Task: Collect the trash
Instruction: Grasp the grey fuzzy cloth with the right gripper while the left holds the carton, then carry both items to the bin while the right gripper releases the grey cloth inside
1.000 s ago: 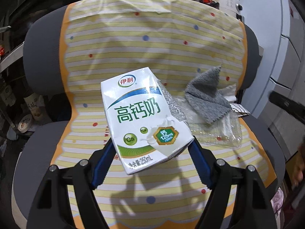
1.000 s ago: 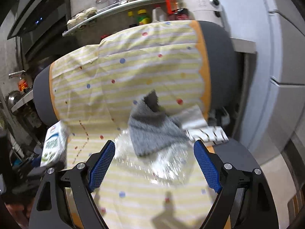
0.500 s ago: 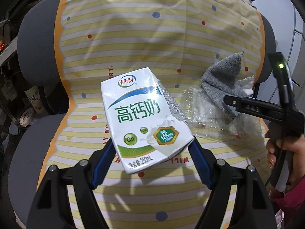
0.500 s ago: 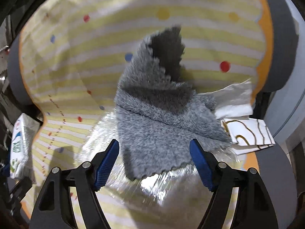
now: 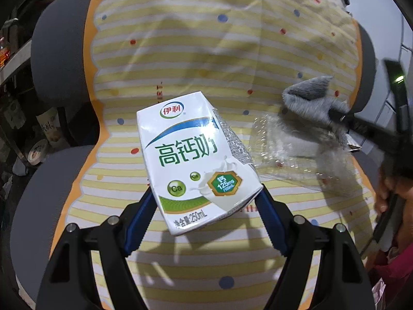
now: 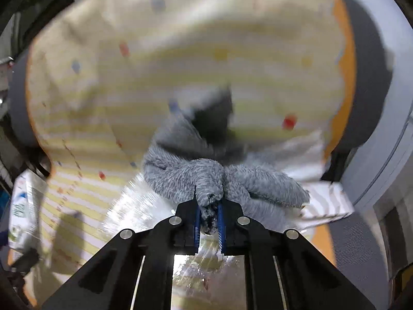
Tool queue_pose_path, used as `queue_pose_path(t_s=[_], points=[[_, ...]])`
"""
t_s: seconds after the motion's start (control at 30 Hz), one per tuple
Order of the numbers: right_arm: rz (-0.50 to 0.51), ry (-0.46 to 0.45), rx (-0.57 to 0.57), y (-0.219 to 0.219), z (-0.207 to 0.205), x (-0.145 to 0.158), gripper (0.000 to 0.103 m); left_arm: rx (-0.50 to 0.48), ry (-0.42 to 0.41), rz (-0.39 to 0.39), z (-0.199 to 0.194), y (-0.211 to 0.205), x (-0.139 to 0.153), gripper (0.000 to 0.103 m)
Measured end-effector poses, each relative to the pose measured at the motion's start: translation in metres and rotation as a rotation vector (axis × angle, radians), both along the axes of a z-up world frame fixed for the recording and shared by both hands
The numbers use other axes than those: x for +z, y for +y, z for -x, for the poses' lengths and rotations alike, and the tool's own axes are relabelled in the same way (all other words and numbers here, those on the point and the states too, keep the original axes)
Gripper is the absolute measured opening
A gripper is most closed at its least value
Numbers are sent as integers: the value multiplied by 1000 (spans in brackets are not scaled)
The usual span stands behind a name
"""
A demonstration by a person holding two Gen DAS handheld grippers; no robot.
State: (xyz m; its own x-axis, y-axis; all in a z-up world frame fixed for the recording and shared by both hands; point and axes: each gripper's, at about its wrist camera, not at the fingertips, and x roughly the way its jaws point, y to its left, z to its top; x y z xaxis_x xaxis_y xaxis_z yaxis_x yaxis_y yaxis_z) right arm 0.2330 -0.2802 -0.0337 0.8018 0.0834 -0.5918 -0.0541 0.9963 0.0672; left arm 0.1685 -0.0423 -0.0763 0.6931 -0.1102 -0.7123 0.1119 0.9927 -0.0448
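Observation:
My left gripper (image 5: 206, 193) is shut on a white milk carton (image 5: 196, 160) with green lettering, held above the seat of a chair. To its right a fluffy grey cloth (image 5: 309, 100) lies on crumpled clear plastic wrap (image 5: 296, 149). In the right wrist view my right gripper (image 6: 209, 201) is closing its jaws, and the blue pads pinch a bunched fold of the grey cloth (image 6: 180, 175) over the plastic wrap (image 6: 144, 206). The carton (image 6: 23, 206) shows at that view's left edge. The right gripper (image 5: 335, 115) reaches in from the right in the left wrist view.
The grey chair wears a yellow-striped dotted cover (image 5: 206, 51). White tissue (image 6: 304, 160) and a patterned paper (image 6: 327, 204) lie behind the cloth by the seat's right edge. A hand (image 5: 387, 191) holds the right gripper. Dark shelves stand left, white cabinets right.
The right gripper moved in over the grey cloth and its jaws closed from wide apart onto a fold of it. The left gripper sank slightly with the carton still held.

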Motion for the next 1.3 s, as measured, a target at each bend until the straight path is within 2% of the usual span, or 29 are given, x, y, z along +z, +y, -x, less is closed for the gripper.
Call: queue_pose_path(t_s=[0.2,0.33,0.63,0.77,0.97,1.17,1.3], points=[[-92,-115,55,-19,80,71,10,-44,-64,34,26,-8,29,75],[-170,-137,53,-34,129,89,11,-89,-92,53,50,-16,44,75],[-216,-137,-38,-52,197,76,11,-208,-74,56,90,-47,45,75],[-198,-169,-118,-70,236,73,11,-305,-69,38,108,-75,38,75],[-170,-178,-289,-114,302,65,11,-489,-80,36,134,-133,32,75],[-97,-125,-523,-160,373,47,11,-687,-71,51,163,-198,26,75],[-99,-71,-662,-190,408,25,13,-775,-53,51,179,-231,20,75]])
